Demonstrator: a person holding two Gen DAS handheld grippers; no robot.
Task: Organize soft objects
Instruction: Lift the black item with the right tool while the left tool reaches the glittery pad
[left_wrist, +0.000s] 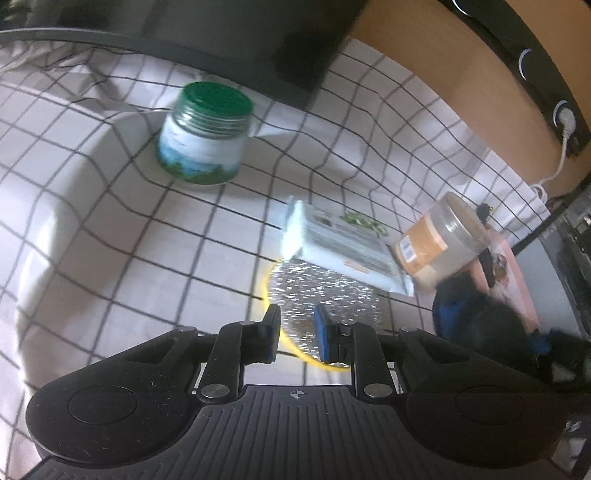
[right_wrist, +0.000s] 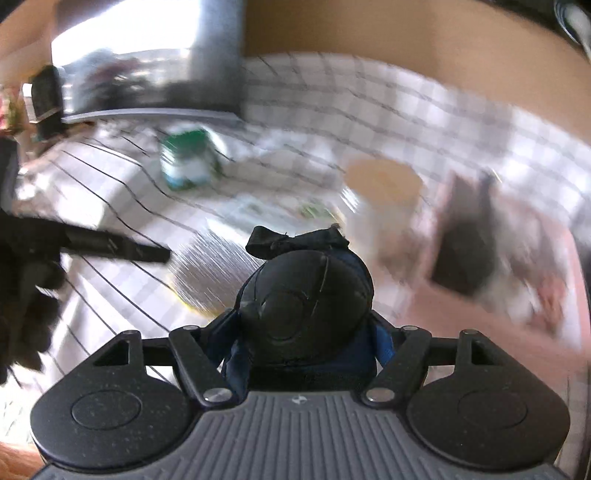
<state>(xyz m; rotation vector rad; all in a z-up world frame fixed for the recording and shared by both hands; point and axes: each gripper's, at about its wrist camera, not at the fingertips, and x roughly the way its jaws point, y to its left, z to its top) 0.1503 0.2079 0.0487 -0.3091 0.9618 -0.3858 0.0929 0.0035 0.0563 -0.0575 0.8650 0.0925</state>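
Note:
My right gripper (right_wrist: 306, 325) is shut on a black and blue soft pouch (right_wrist: 306, 295) that bulges between the jaws, held above the checked cloth; the pouch also shows at the right of the left wrist view (left_wrist: 480, 325). My left gripper (left_wrist: 297, 332) hangs above a glittery round mat (left_wrist: 325, 295) with a small gap between its blue pads (left_wrist: 321, 336) and nothing in it. A white soft wipes pack (left_wrist: 343, 243) lies past the mat. The right wrist view is blurred.
A green-lidded jar (left_wrist: 207, 133) stands at the back left on the checked cloth (left_wrist: 110, 229). A clear jar with an orange label (left_wrist: 439, 240) lies tilted by a pink sheet (left_wrist: 513, 277). A dark box (left_wrist: 251, 40) and wooden wall (left_wrist: 443, 74) bound the back.

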